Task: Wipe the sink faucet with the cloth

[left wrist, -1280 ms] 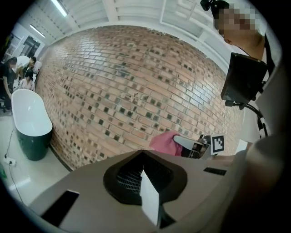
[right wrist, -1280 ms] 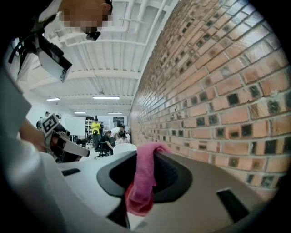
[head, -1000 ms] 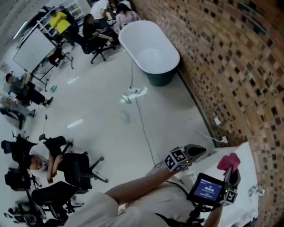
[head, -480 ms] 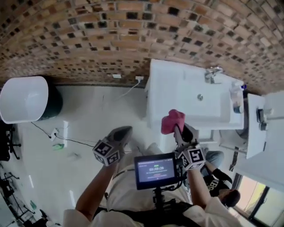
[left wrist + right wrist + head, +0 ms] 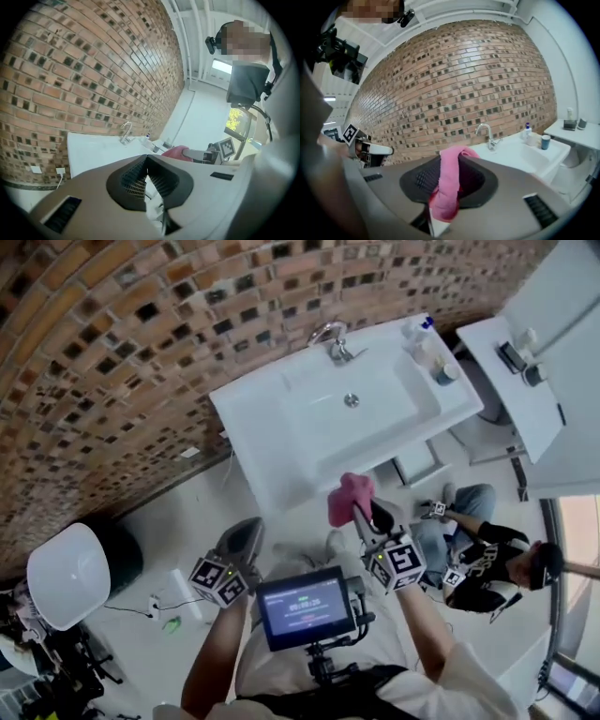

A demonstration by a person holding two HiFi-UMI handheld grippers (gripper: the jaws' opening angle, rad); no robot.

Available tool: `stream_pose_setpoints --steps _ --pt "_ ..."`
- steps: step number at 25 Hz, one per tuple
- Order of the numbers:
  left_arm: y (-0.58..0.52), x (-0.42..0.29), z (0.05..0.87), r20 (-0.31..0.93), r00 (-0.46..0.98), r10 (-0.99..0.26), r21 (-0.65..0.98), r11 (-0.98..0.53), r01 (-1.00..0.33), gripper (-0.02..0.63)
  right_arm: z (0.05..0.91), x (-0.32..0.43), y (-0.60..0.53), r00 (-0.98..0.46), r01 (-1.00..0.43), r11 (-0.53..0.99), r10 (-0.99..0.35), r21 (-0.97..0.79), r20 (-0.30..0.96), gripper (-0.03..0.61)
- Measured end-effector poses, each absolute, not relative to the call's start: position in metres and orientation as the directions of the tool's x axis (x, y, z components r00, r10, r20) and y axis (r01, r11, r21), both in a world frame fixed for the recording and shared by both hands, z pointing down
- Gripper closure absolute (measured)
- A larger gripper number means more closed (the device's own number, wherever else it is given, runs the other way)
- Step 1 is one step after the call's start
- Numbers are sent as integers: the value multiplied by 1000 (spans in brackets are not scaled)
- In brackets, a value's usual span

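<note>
In the right tongs (image 5: 364, 514) the cloth (image 5: 347, 498) points toward the sink (image 5: 267, 432).

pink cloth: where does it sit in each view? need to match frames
Head view: cloth at centre, just below the front edge of the sink.
Left gripper view: cloth right of centre, small, beyond the jaws.
Right gripper view: cloth lower centre, clamped between the jaws.
Shared landmark: the faucet, in all three.
</note>
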State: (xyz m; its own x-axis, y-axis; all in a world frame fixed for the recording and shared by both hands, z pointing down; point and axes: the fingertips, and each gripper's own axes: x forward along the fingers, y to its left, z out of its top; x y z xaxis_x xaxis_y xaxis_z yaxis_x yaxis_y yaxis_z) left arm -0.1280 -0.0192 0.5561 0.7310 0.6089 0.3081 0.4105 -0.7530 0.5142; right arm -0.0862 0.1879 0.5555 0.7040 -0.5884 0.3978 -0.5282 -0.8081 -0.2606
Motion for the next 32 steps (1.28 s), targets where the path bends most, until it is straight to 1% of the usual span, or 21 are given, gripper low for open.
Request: stream_pose_setpoints --steps 6,11,14,18,22,25,30,32 --pt "20 -139 565 342 673 655 486 -737 470 629 576 -108 251 756 -418 -866 -498 -272 424 471" --pt "23 -152 567 310 622 719 507 -679 531 629 561 -131 265 814 -313 -915 -396 -254 425 469" --pt "16 -159 568 303 565 768 502 -632 590 627 552 -149 255 845 -222 -939 -320 -263 428 469" --pt "0 -164 556 260 479 839 478 -543 690 626 548 -187 225 881 -80 -935 -228 -345 415 469" --pt "-22 -175 562 230 417 879 503 -474 722 626 549 -223 182 885 -32 -940 -184 -339 427 469" --pt "-36 -191 583 257 354 899 521 -437 733 626 553 -245 159 888 1 -948 -146 -319 435 469" --pt "-45 -212 604 307 202 930 528 -343 777 626 564 -289 137 891 168 -929 0 -331 454 469" --pt "-49 -220 605 317 178 931 513 -327 794 626 568 -304 124 887 195 -920 18 -339 462 469"
